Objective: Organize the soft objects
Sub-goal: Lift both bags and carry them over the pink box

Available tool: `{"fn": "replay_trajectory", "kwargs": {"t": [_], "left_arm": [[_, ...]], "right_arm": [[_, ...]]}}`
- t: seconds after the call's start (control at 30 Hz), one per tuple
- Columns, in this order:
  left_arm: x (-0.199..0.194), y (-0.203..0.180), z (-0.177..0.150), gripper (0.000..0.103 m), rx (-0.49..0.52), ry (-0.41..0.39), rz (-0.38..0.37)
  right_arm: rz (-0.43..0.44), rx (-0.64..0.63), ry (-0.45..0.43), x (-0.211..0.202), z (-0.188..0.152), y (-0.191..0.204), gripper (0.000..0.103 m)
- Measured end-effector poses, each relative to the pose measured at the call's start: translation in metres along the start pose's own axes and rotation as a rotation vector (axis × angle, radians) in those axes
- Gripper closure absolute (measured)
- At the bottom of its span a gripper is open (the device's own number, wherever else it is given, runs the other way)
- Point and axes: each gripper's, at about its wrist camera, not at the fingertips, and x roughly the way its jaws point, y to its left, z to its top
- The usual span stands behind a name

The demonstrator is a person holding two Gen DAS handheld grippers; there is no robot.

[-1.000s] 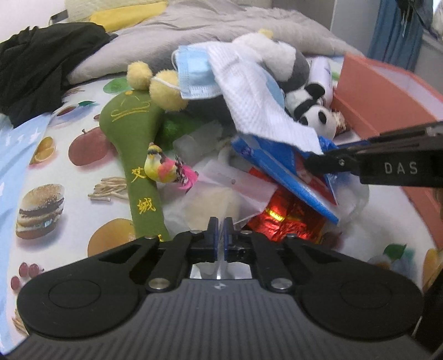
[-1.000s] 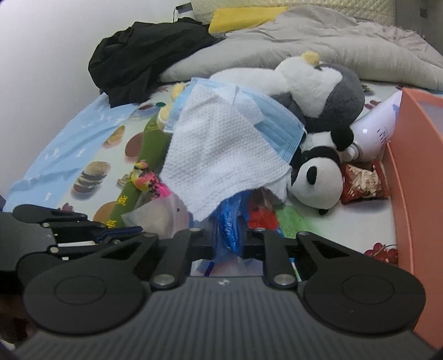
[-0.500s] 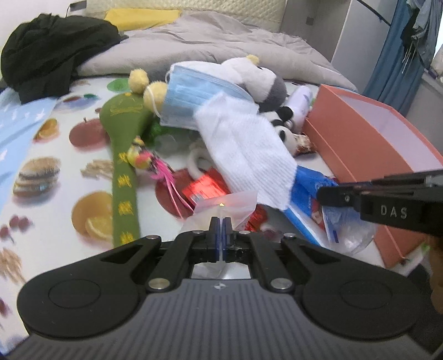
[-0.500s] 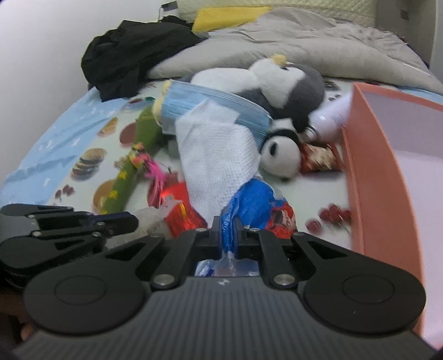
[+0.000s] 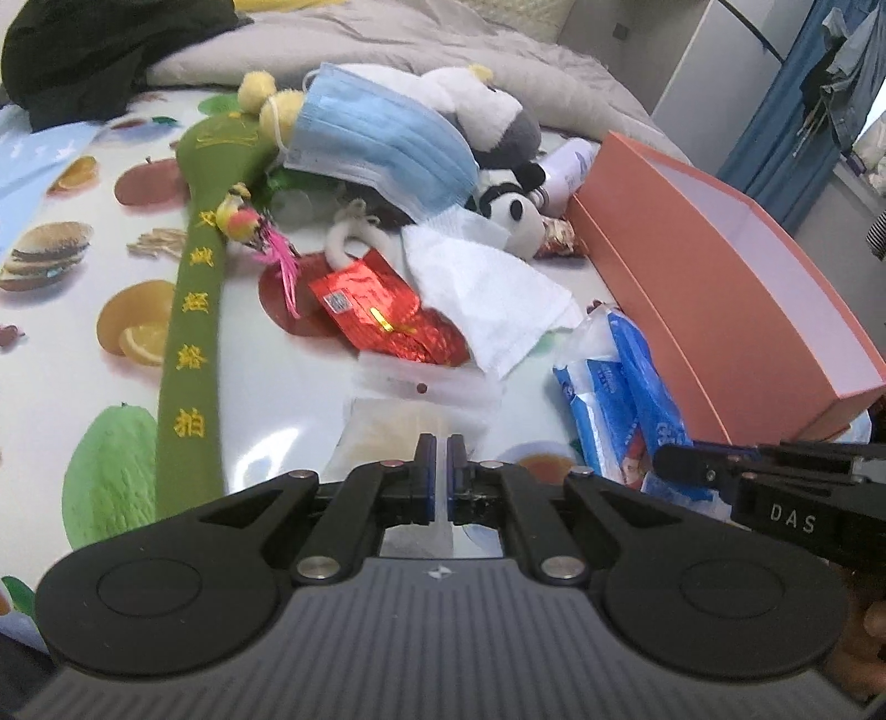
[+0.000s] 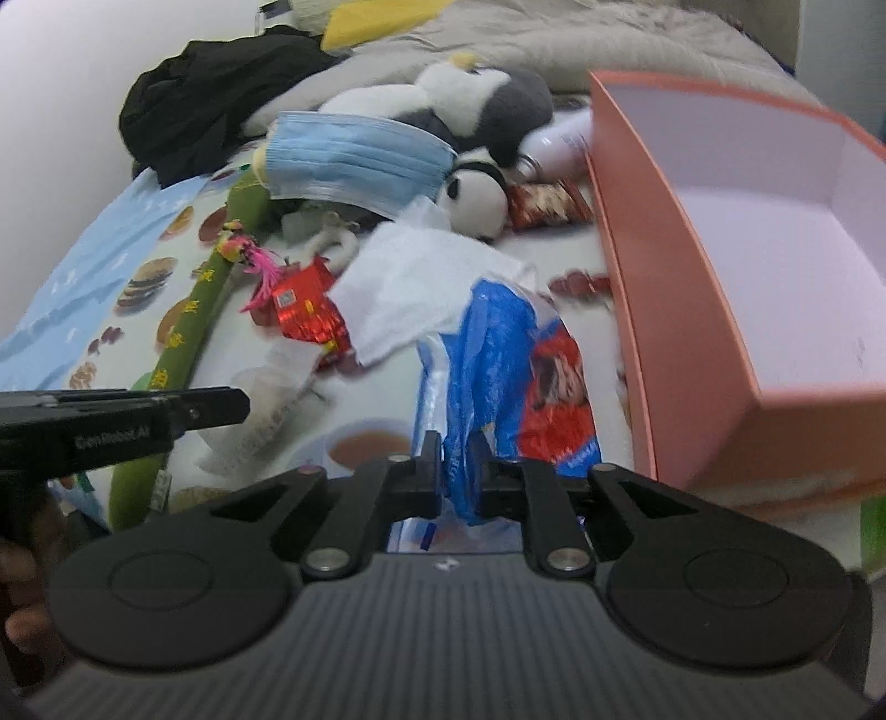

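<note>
My left gripper [image 5: 441,468] is shut on a clear zip bag [image 5: 421,399] with pale contents, held low over the fruit-print cloth. My right gripper [image 6: 460,471] is shut on a blue and red plastic packet [image 6: 498,360]; the packet also shows in the left wrist view [image 5: 614,387]. A white cloth [image 5: 487,282] lies on a red foil packet [image 5: 382,310]. Behind are a blue face mask [image 5: 382,138], a small panda plush [image 5: 509,213], a penguin plush [image 5: 487,111] and a long green plush mallet [image 5: 194,288].
An open salmon box [image 6: 720,249] stands at the right, its inside bare. A white bottle [image 6: 559,144] and a snack packet [image 6: 542,205] lie beside it. Black clothing [image 6: 210,94] and a grey duvet [image 5: 443,50] lie at the back.
Both grippers pulled back toward the near edge with their bags. The white cloth slid off the blue packet and now lies on the red foil packet. The box looms closer on the right.
</note>
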Motion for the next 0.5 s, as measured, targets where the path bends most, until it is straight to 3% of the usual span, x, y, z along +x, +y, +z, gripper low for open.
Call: {"fn": "replay_trajectory", "kwargs": {"t": [0.03, 0.07, 0.13, 0.2, 0.33, 0.5], "left_arm": [[-0.001, 0.0, 0.0, 0.084, 0.001, 0.004, -0.005], [-0.002, -0.001, 0.0, 0.065, 0.005, 0.001, -0.005], [-0.004, -0.003, 0.0, 0.047, 0.022, -0.014, 0.012], [-0.004, -0.005, 0.0, 0.044, 0.051, -0.01, 0.014], [0.005, -0.007, 0.0, 0.035, 0.091, 0.019, 0.048], [0.018, -0.006, -0.001, 0.033, 0.127, 0.04, 0.077]], "right_arm": [[0.01, 0.008, 0.0, -0.002, -0.002, -0.002, 0.085], [0.015, 0.011, -0.005, -0.003, -0.003, -0.003, 0.079], [0.009, 0.009, -0.02, -0.005, -0.004, -0.003, 0.064], [0.008, 0.007, -0.037, -0.005, -0.003, -0.004, 0.058], [0.0, 0.007, -0.041, 0.002, -0.001, -0.006, 0.058], [-0.007, -0.003, -0.041, 0.015, 0.001, -0.008, 0.058]]}}
